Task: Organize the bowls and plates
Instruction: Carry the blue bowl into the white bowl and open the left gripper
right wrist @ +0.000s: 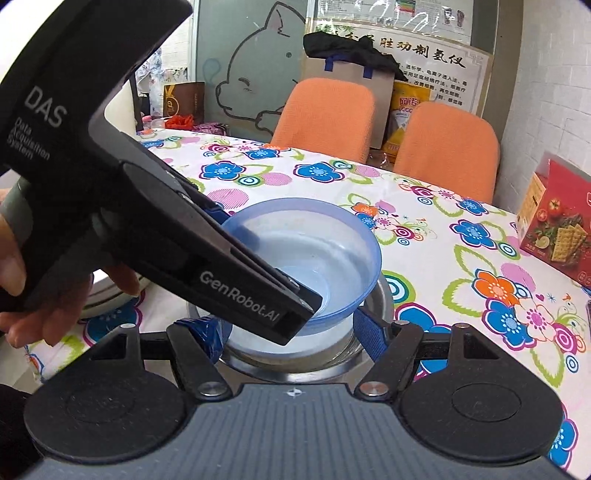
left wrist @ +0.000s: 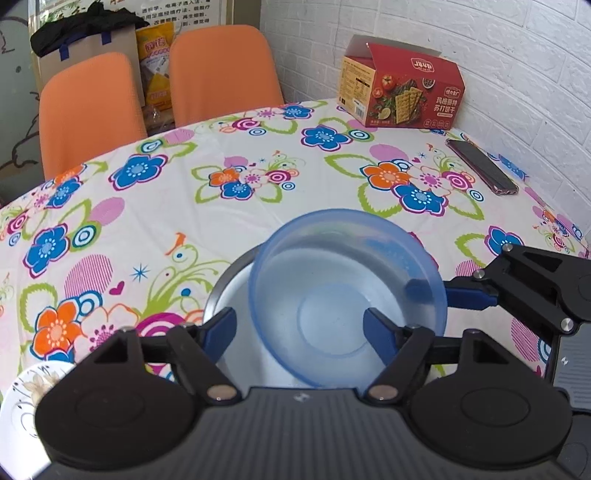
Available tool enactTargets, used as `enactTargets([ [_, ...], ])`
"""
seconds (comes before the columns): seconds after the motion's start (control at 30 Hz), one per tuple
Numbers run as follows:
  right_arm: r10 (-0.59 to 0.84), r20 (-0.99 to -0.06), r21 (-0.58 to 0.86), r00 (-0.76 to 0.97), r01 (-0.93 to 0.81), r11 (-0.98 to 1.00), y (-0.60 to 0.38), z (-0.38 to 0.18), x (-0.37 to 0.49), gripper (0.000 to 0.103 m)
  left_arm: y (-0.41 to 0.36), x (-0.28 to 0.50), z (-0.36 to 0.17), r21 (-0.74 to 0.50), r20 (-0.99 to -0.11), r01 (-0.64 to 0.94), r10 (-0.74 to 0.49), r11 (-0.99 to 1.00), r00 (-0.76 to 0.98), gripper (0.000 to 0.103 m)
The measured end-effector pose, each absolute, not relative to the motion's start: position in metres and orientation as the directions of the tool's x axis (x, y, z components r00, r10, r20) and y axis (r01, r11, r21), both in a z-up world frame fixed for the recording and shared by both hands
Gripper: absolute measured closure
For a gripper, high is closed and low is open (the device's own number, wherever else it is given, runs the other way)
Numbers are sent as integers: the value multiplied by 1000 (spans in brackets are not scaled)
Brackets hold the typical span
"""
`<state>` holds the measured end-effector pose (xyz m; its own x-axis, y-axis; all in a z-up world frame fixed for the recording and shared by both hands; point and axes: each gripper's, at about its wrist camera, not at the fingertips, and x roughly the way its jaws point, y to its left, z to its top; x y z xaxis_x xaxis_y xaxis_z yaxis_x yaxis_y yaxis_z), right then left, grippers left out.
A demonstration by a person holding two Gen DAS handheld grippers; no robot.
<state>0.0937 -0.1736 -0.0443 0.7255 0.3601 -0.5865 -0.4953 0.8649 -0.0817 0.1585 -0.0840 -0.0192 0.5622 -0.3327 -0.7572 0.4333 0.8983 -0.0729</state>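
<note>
Blue translucent bowl (left wrist: pixel 332 314) tilted inside steel bowl (left wrist: pixel 221 284), left claw (left wrist: pixel 299 325) spread astride its rim, right claw (right wrist: pixel 288 334) grip unclear

Round table covered by a white cloth (left wrist: pixel 314 206) printed with blue, orange and pink flowers. At its far edge, two orange upholstered chairs (left wrist: pixel 221 74) stand side by side. On the right, a white brick-patterned wall (left wrist: pixel 480 33) runs alongside the table. Behind the chairs, a brown paper bag (right wrist: pixel 354 77) with dark fabric on top leans near a frosted glass panel bearing a cat outline (right wrist: pixel 255 70) and a printed wall poster (right wrist: pixel 432 59). Even, bright light falls on the tabletop.
</note>
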Motion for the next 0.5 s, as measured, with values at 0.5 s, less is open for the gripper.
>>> enactTargets([
  [0.5,292,-650,-129,701,-480,868,-176,-25,89,42,-43,164,7,-206,-717,385,-406,900,566,22],
])
